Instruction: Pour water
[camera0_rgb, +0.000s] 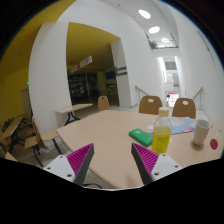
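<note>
Fingers (112, 165) apart, nothing between them, pink pads (80, 160) facing inward. Just ahead of the right finger: yellow bottle (161, 133) upright on the wooden surface (105, 130), a green item (141, 136) beside it on its left. Paper cup (201, 133) further right, well apart from the fingers. Blue sheet (181, 126) behind the bottle. Chairs (150, 104) along the surface's far side.
</note>
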